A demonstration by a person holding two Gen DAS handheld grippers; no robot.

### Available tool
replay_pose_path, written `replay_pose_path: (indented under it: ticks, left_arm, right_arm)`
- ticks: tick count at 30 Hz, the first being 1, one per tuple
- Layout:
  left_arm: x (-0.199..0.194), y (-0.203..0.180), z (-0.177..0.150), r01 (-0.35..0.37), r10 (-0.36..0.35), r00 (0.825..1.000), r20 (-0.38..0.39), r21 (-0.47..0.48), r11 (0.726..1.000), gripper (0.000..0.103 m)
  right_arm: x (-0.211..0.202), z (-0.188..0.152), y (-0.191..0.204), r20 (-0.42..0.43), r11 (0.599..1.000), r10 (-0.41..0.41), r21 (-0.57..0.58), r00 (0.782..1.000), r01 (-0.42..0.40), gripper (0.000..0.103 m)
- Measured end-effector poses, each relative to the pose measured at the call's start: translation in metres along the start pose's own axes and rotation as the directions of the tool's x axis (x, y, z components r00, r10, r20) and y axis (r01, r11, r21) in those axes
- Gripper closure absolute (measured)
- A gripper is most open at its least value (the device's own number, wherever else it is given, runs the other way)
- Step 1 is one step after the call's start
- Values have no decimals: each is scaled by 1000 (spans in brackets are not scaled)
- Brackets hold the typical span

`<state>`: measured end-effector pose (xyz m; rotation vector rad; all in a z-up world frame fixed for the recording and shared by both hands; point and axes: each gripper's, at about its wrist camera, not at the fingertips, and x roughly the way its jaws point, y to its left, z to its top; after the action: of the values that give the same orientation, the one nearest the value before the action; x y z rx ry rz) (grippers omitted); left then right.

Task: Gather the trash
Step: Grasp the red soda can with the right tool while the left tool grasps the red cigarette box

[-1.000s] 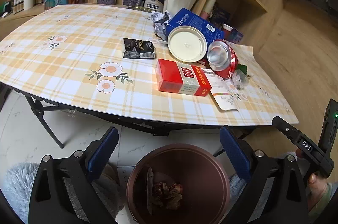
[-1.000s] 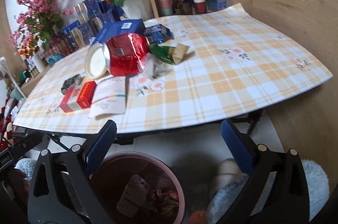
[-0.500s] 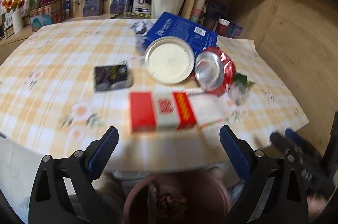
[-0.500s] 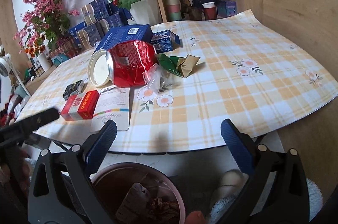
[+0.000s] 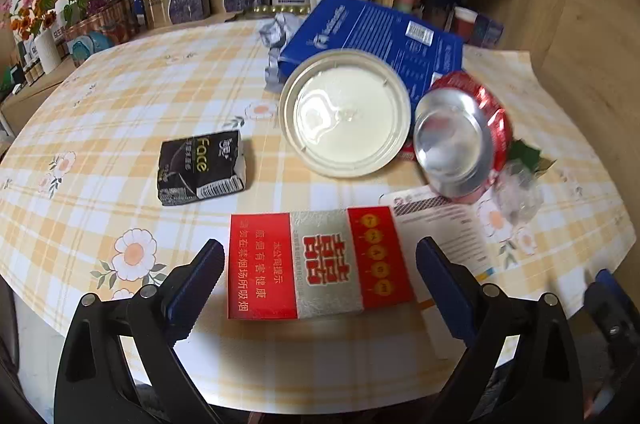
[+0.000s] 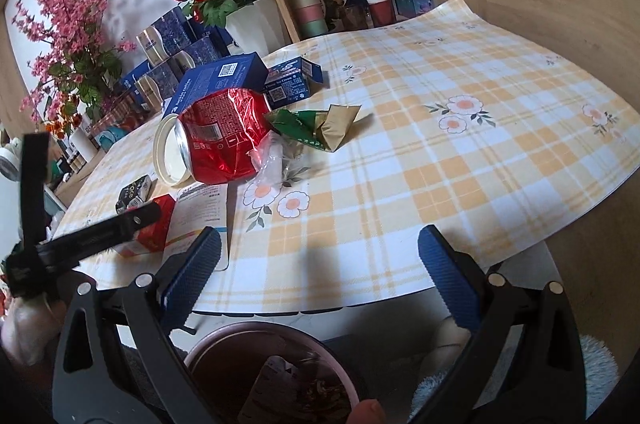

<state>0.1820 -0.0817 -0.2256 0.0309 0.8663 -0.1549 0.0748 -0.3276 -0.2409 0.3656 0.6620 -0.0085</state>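
The left gripper (image 5: 318,278), jaws wide open, is positioned around the flat red-and-silver cardboard cigarette box (image 5: 318,262) at the near tabletop (image 5: 120,96) edge. If closed off-centre, the box may be pushed over the edge. The right gripper (image 6: 320,264), jaws open and empty, is held above the round maroon plastic bin (image 6: 272,376).

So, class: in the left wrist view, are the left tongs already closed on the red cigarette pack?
No. The left tongs are wide open, their blue pads flanking the red cigarette pack without touching it.
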Motion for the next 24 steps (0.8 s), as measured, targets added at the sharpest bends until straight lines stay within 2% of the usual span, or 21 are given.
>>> replay_pose_path:
  ticks: [7, 9, 13, 15, 18, 22, 24]
  left_arm:
    - [10, -2, -1, -24, 24, 1000, -6, 30, 999, 9]
    - [8, 0, -1, -8, 8, 1000, 6, 40, 999, 15]
    - [0, 4, -1, 13, -15, 999, 45, 39, 999, 15]
    - [-5, 10, 0, 25, -26, 998, 59, 10, 1000, 15]
    - [-18, 18, 1, 39, -36, 996, 84, -36, 999, 15]
    - [-37, 27, 0, 51, -42, 991, 125, -62, 997, 15]
    - [-45, 33, -2, 62, -51, 989, 141, -77, 995, 15]
  right_arm:
    - [1, 3, 0, 7, 998, 46, 33, 999, -47, 6]
    - [2, 6, 2, 9, 997, 69, 18, 998, -69, 6]
    - [1, 34, 18, 40, 981, 156, -119, 987, -151, 6]
    - [8, 51, 30, 24, 964, 195, -191, 981, -187, 6]
    - [23, 70, 45, -7, 945, 220, -248, 975, -215, 6]
    - [54, 83, 69, -64, 916, 197, -344, 978, -207, 6]
    - [68, 88, 74, -94, 910, 207, -348, 974, -227, 6]
